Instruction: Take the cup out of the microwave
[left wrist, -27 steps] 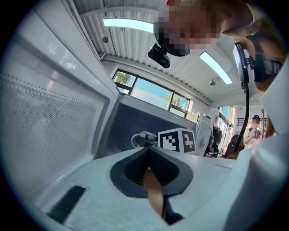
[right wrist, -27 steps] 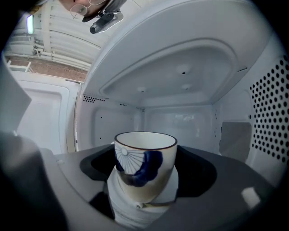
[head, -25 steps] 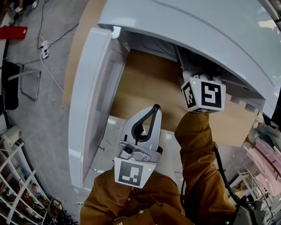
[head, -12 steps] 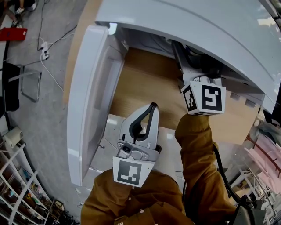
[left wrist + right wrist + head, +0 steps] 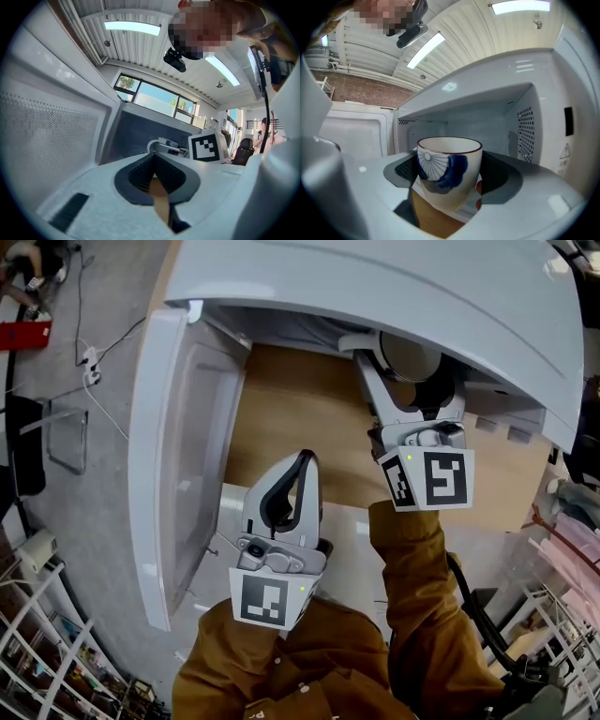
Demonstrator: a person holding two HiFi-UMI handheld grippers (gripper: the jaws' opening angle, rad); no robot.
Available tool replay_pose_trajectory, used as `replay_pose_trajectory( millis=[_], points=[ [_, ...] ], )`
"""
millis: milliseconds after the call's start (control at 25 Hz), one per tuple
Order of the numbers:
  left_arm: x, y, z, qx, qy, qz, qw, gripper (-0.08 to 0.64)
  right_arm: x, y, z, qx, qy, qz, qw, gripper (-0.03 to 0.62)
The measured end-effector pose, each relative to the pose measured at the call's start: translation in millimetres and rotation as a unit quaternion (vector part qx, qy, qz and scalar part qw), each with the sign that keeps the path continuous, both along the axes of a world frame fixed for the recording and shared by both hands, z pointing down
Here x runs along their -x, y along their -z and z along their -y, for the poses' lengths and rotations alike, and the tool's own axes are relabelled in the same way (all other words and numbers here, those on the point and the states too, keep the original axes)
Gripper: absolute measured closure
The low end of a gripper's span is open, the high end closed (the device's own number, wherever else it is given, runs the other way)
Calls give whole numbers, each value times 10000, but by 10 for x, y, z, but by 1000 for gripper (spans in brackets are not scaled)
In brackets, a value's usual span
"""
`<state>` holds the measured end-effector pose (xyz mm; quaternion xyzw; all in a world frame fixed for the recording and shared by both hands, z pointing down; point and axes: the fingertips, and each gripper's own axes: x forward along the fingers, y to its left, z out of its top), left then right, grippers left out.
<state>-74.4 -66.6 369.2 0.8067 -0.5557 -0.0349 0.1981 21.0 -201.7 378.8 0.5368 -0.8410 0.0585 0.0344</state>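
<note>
The cup [image 5: 449, 171] (white, with a blue pattern) is sitting upright between the clamping jaws of the right gripper [image 5: 411, 390], at the mouth of the microwave [image 5: 441, 287]. The left gripper [image 5: 300, 465] is hanging clenched and empty near the open door [image 5: 173, 474].

Cup [image 5: 449, 171]: cream ceramic, dark rim, blue fan pattern on its side. We find it upright, clamped between the jaws of the right gripper [image 5: 450, 185], at the mouth of the cavity.

Microwave [image 5: 422, 296]: white, on a wooden worktop [image 5: 300, 418]. We note its door [image 5: 173, 465] swung wide open on the left side and vent holes in the cavity's right wall.
</note>
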Motion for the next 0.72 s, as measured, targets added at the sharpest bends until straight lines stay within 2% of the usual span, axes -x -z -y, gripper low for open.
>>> replay_pose_trajectory(
  millis=[160, 320, 440, 720],
  points=[
    [-5, 110, 16, -206, -188, 226, 9994, 555, -67, 92, -295, 103, -55, 37, 9999, 198],
    [-51, 340, -19, -211, -104, 222, 9995, 555, -169, 316, -724, 270, 8, 72, 9996, 198],
    [-133, 547, -47, -290, -226, 244, 9990, 556, -265, 540, -974, 342, -48, 83, 9994, 198],
    [-415, 762, -87, -368, -533, 340, 9973, 557, -599, 729, -1232, 449, -274, 105, 9986, 198]
  ],
)
